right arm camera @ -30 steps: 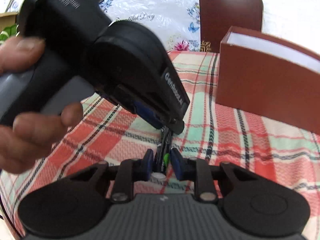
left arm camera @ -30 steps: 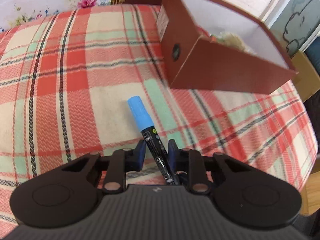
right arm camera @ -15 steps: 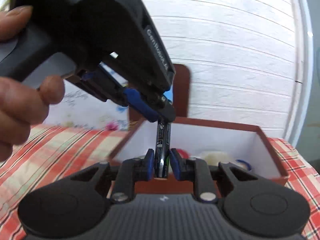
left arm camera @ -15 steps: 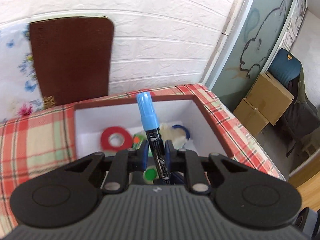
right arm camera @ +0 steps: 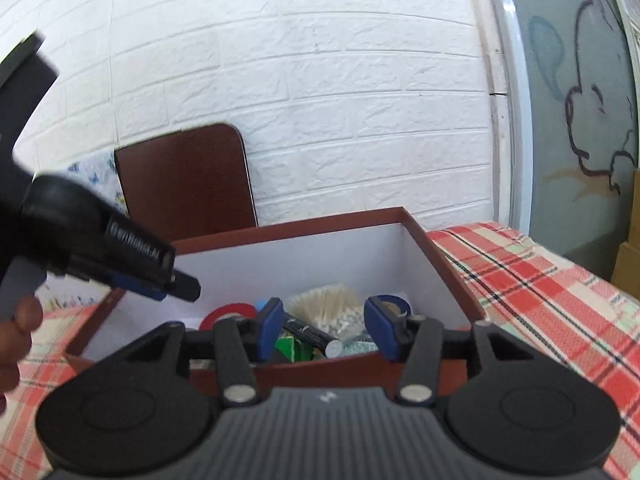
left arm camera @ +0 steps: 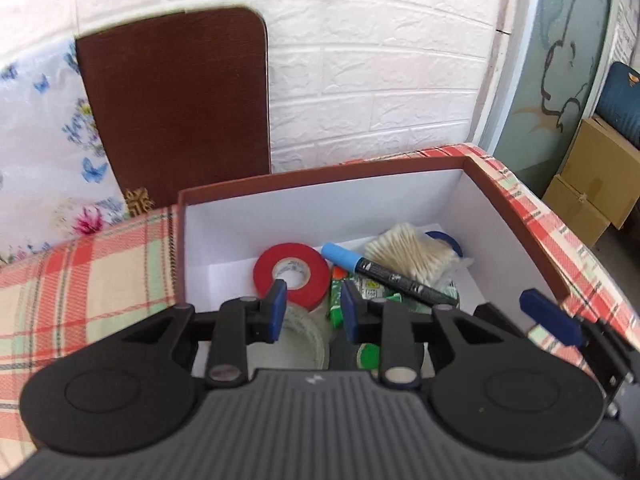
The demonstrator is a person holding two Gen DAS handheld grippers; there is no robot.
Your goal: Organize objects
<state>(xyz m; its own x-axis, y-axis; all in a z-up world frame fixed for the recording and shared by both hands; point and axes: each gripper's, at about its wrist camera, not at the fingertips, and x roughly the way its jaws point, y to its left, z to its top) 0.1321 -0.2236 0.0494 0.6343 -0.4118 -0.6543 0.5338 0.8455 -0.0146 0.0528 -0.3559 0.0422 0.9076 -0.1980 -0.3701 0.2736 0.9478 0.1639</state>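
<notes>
The brown box (left arm camera: 516,216) with its white lining stands on the plaid tablecloth (left arm camera: 92,264), and everything else is placed against it. Half a second ago both grippers clamped the blue-capped marker (left arm camera: 384,276) above the box; now the marker lies inside it, slanting across a bundle of cotton swabs (left arm camera: 412,256) and green packets (left arm camera: 340,300), its cap just beside the red tape roll (left arm camera: 292,272).

The left gripper (left arm camera: 312,312) hangs over the box's near side with its jaws spread wide and nothing between them. The right gripper (right arm camera: 326,332), at the box's near wall, has likewise let go, its jaws well apart and empty.

A blue tape roll (left arm camera: 448,238) at the box's far right corner is mostly hidden behind the swabs. A clear tape roll (left arm camera: 304,340) and a green cap (left arm camera: 368,358) near the front wall are partly covered by the left gripper.
</notes>
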